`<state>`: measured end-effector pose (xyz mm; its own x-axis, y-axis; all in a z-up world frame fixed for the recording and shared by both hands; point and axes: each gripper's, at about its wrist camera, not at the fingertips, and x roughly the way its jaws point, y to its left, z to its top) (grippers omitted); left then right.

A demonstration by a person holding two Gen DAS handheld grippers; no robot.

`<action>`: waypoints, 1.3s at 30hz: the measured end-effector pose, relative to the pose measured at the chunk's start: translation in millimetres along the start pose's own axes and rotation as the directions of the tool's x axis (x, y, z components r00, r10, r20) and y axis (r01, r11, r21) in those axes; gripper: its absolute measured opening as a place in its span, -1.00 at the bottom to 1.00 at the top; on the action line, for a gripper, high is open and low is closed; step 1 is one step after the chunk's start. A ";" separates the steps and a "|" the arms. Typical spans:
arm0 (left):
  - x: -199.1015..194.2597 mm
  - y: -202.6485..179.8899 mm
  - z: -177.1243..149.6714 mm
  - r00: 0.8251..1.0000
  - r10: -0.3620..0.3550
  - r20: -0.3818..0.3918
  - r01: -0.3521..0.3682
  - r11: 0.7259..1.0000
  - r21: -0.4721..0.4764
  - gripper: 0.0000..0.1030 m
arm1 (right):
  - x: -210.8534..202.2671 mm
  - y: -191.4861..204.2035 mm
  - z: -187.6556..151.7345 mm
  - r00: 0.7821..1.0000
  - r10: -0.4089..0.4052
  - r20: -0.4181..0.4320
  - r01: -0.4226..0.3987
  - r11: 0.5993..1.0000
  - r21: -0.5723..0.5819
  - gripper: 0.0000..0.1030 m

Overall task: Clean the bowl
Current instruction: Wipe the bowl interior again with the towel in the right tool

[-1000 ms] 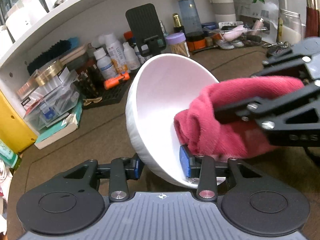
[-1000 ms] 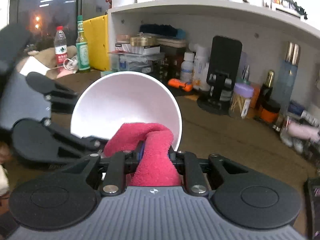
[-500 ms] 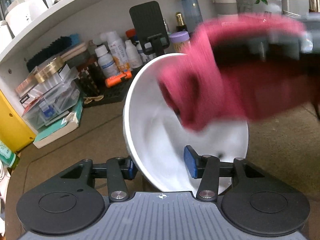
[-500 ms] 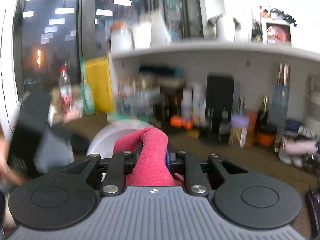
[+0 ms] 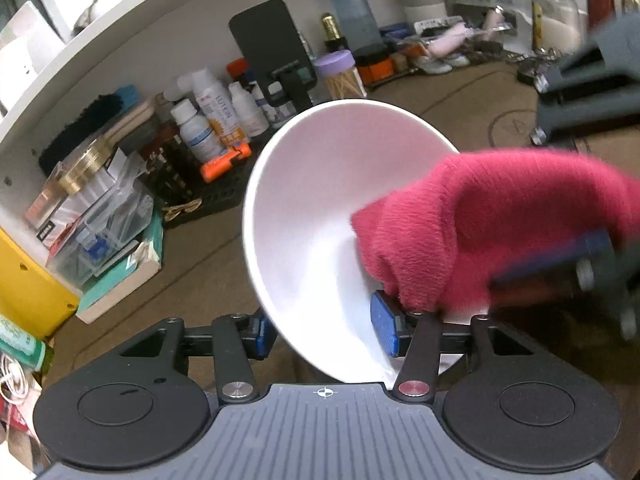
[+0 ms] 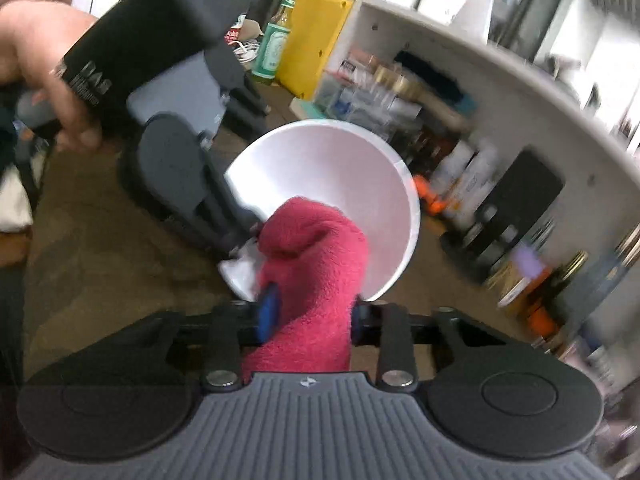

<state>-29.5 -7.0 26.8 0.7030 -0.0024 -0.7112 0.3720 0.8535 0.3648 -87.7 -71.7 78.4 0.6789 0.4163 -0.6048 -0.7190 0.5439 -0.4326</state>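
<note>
A white bowl (image 5: 312, 200) hangs tilted above the brown table, its opening turned to the right. My left gripper (image 5: 323, 332) grips its lower wall, one blue pad outside and one inside; the jaws are opening a little with the wall still between them. A red cloth (image 5: 480, 220) is bunched against the bowl's inner right side. My right gripper (image 6: 314, 312) is rolled sideways and closing on that cloth (image 6: 316, 248), which fills the gap between its pads. From the right wrist view the bowl (image 6: 328, 168) sits just beyond the cloth, and the left gripper (image 6: 240, 240) holds its lower left rim.
A white shelf (image 5: 120, 52) curves along the back, packed with bottles (image 5: 208, 120), a black phone stand (image 5: 276, 56) and clear boxes (image 5: 100, 220). A yellow box (image 6: 316, 40) and a green bottle (image 6: 276, 44) stand at the far left. A person's hand (image 6: 44, 80) holds the left gripper.
The cloth lifted up and out above the bowl half a second ago, then came back down into its lower right side. The right gripper rolled sideways. The bowl stayed roughly in place.
</note>
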 end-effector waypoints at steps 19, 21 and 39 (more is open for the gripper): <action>13.2 13.9 6.3 1.000 0.027 0.005 -0.026 0.994 -0.109 0.26 | -32.1 -21.2 -9.6 0.921 -0.244 0.304 0.109 0.910 0.399 -0.66; 16.3 13.0 11.4 1.000 0.026 0.005 -0.025 0.992 -0.121 0.30 | -34.0 -26.9 -24.7 0.920 -0.249 0.302 0.079 0.875 0.478 -0.66; 13.5 26.7 -15.9 0.997 -0.070 0.023 0.073 0.889 -0.451 0.19 | -24.4 -28.9 -29.0 0.946 -0.164 0.281 0.065 0.941 0.332 -0.64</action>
<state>-19.7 24.0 17.4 0.6888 -0.0742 -0.7211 0.1086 0.9941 0.0015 -87.7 -118.7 86.3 0.8019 0.5088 -0.3132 -0.5831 0.7806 -0.2249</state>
